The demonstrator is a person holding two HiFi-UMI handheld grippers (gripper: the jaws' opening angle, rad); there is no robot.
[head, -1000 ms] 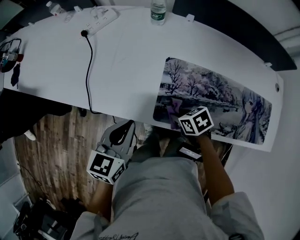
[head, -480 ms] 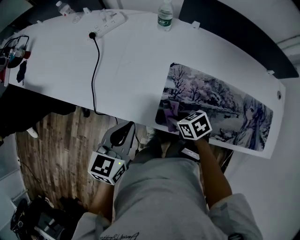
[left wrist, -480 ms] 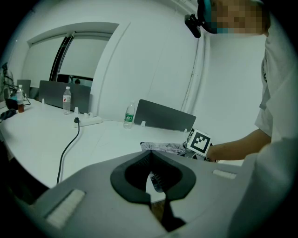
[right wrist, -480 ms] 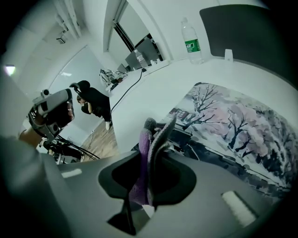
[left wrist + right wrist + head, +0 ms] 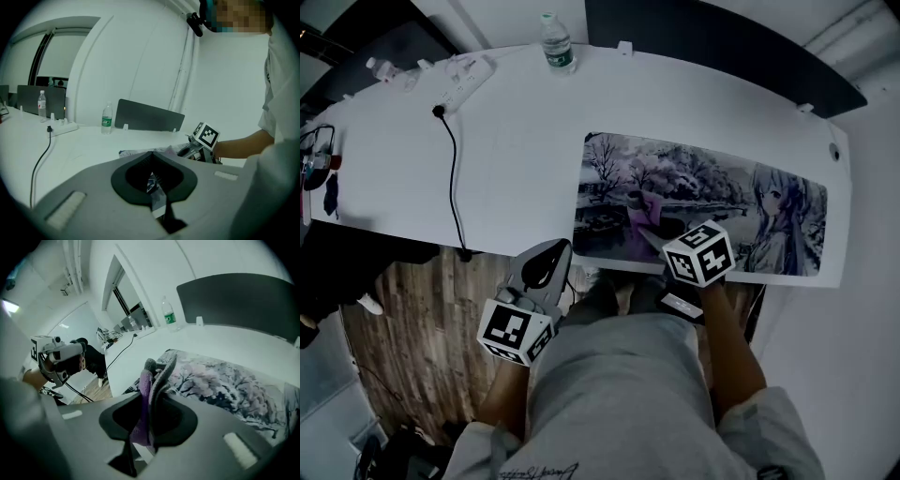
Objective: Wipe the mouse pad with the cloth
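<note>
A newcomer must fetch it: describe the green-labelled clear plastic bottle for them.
Start at the long white table and follow its far edge. The clear plastic bottle stands upright there, just right of the white power strip. Its green label sets it apart from the other bottle at the table's left end.

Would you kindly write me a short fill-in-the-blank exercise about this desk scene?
The right gripper is shut on a ___ cloth.
That cloth is over the mouse pad, not the bare ___ desk.
The left gripper, fingers together, holds ___.
The water bottle stands ___ on the desk.
Missing words: purple; white; nothing; upright.
</note>
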